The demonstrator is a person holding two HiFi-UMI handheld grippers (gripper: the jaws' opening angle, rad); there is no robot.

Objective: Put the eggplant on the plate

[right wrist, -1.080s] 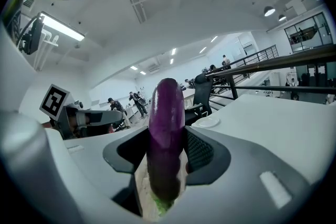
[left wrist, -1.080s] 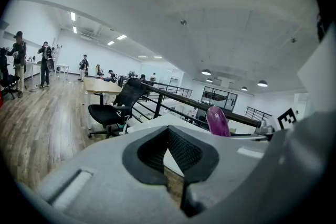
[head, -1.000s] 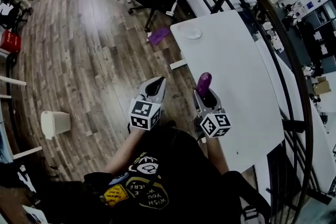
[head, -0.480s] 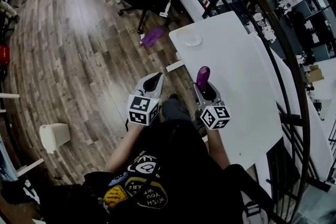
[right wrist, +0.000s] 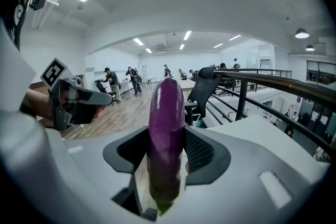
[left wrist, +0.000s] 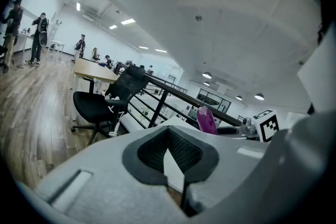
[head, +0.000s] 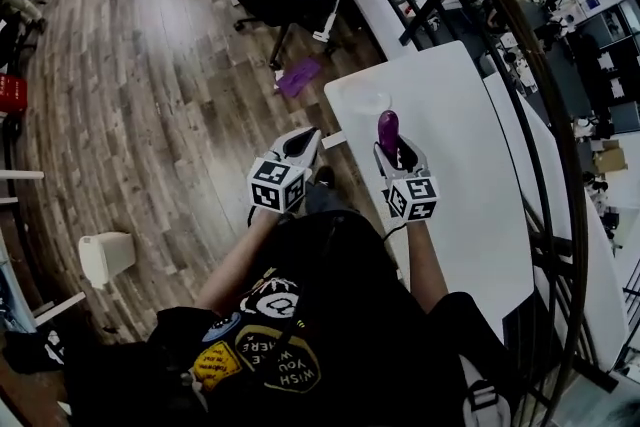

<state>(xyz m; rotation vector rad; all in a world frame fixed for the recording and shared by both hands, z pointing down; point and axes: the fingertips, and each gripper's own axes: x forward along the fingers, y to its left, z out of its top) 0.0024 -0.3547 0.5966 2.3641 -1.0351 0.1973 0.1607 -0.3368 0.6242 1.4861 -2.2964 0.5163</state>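
The right gripper (head: 396,155) clamps a glossy purple eggplant (head: 387,125) upright over the white rectangular table (head: 470,175). A small round white plate (head: 368,102) lies at 11 o'clock. At 9 o'clock, the left gripper (head: 303,137) is closed, empty.

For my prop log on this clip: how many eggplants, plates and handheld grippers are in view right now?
eggplant: 1
plate: 1
grippers: 2, the left gripper and the right gripper
Total: 4
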